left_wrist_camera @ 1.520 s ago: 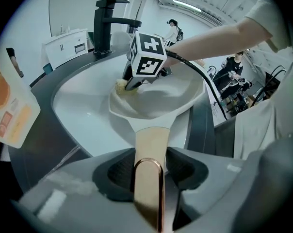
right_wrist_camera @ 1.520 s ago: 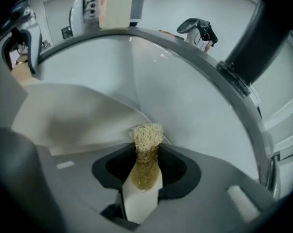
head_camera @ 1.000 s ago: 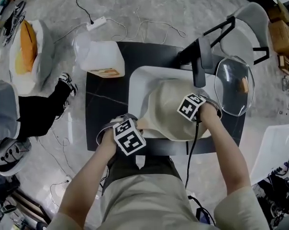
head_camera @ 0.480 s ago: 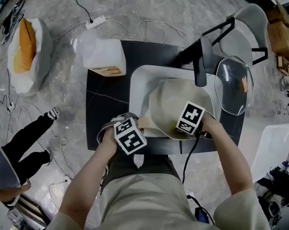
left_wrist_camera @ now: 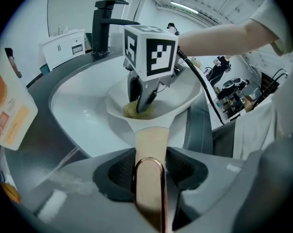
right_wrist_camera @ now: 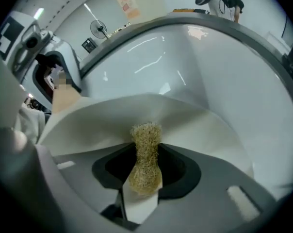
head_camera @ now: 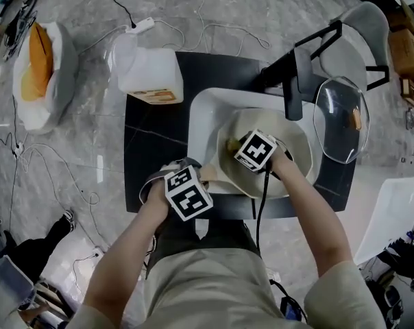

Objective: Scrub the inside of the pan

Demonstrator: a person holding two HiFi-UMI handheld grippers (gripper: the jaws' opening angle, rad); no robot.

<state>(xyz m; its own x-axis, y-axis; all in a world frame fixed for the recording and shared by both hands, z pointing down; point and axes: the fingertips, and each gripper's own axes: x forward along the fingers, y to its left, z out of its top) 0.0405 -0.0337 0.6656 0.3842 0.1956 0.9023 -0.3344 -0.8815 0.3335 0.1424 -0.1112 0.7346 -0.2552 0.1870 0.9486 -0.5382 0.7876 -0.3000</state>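
Pan (head_camera: pixel 289 157) lies in the sink (head_camera: pixel 205 115), its handle (left_wrist_camera: pixel 151 140) toward the person. Left tool (left_wrist_camera: pixel 149 166): jaws partly apart, clamped on the handle from both sides. Right tool (right_wrist_camera: pixel 145 165): points steeply down into the pan, jaws nearly together, pinching a tan scrubber (right_wrist_camera: pixel 145 152). The scrubber's tip is against the pan's inside, on the handle side. Faucet (head_camera: pixel 297 81) stands behind the sink. Glass lid (head_camera: pixel 341 118) lies just right of the sink. The counter (head_camera: pixel 152 139) is dark.
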